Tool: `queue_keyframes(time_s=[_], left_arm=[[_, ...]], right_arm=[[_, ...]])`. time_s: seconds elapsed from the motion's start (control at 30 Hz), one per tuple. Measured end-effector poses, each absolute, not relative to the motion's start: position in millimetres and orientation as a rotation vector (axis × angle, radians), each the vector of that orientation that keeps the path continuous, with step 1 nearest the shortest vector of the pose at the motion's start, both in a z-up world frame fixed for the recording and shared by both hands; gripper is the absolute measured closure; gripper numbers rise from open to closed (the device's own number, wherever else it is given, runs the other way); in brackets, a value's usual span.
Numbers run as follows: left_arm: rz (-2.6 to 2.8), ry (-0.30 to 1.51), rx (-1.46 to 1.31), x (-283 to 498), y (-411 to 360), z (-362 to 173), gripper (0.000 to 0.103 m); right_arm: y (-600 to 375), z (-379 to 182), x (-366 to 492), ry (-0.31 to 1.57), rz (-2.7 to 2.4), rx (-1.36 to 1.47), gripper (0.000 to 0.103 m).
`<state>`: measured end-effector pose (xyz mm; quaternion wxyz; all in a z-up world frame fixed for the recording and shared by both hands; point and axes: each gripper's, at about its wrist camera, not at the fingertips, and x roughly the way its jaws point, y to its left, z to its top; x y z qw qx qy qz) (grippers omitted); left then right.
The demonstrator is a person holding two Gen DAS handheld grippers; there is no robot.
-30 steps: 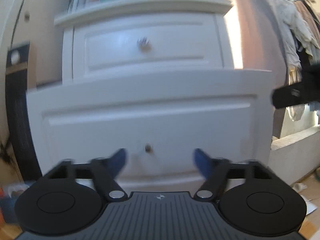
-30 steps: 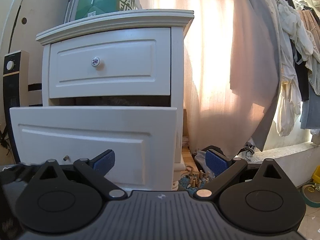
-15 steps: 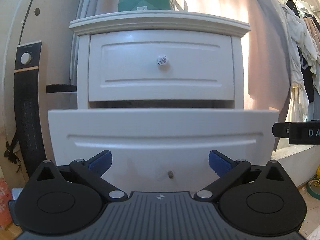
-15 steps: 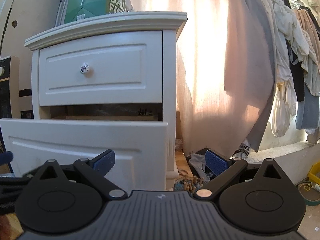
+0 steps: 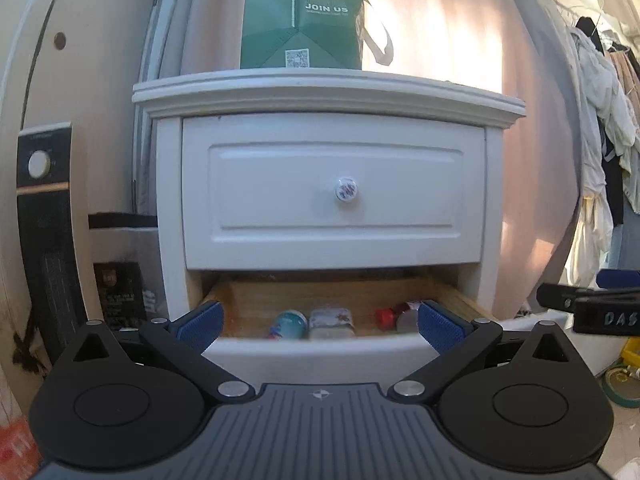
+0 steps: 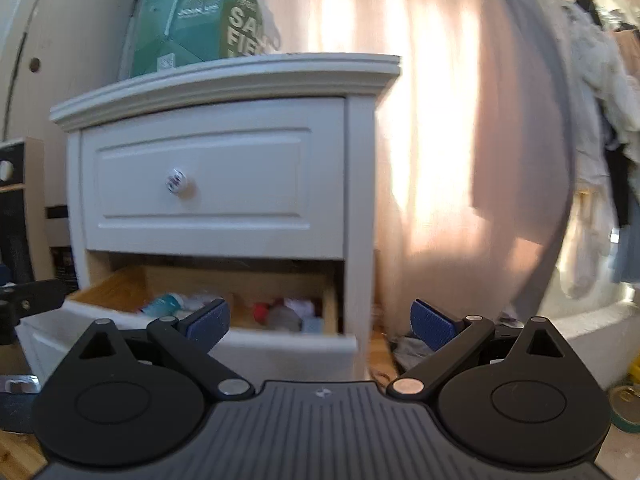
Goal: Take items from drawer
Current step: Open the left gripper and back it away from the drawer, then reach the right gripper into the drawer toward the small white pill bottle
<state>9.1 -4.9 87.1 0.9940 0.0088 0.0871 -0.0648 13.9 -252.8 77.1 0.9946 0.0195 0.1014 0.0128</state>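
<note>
The white nightstand's lower drawer (image 5: 320, 350) stands pulled out, its wooden inside showing. In it lie a teal-lidded jar (image 5: 291, 322), a pale tin (image 5: 332, 322) and a red-capped item (image 5: 394, 316). My left gripper (image 5: 320, 326) hovers open just in front of and above the drawer's front edge, empty. In the right wrist view the same drawer (image 6: 280, 346) holds a teal item (image 6: 166, 304) and a red-capped item (image 6: 262, 312). My right gripper (image 6: 322, 322) is open and empty, off the drawer's right corner.
The upper drawer (image 5: 334, 192) is closed, with a round knob (image 5: 346, 193). A green carton (image 5: 302, 24) sits on top. A black heater (image 5: 44, 240) stands left, a lit curtain (image 6: 440, 160) and hanging clothes (image 5: 600, 140) right. Clutter lies on the floor (image 6: 624, 404).
Both grippers have risen, so the views now look down into the open drawer and its contents show. The left gripper's jaws opened wider.
</note>
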Motion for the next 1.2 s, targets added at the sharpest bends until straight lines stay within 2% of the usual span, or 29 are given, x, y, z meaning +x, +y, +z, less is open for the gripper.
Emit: queue_keyframes(time_s=[0.2, 0.5, 0.9, 1.03, 1.17, 1.2], left_arm=[[-0.125, 0.168, 0.029, 42, 8, 95, 0.0], [-0.147, 0.218, -0.003, 90, 37, 81, 0.0], [-0.256, 0.24, 0.005, 111, 34, 58, 0.0], [-0.287, 0.236, -0.04, 113, 40, 56, 0.0], [-0.273, 0.222, -0.068, 114, 45, 56, 0.0], [-0.27, 0.22, -0.069, 114, 46, 55, 0.0]], right_arm=[[-263, 101, 57, 0.241, 0.138, 0.032, 0.0], [-237, 125, 141, 0.365, 0.332, -0.324, 0.0], [-209, 101, 202, 0.603, 0.562, -0.602, 0.001], [-204, 86, 212, 0.688, 0.667, -0.661, 0.008], [-197, 75, 230, 0.841, 0.85, -0.662, 0.027], [-194, 72, 234, 0.876, 0.885, -0.666, 0.028]])
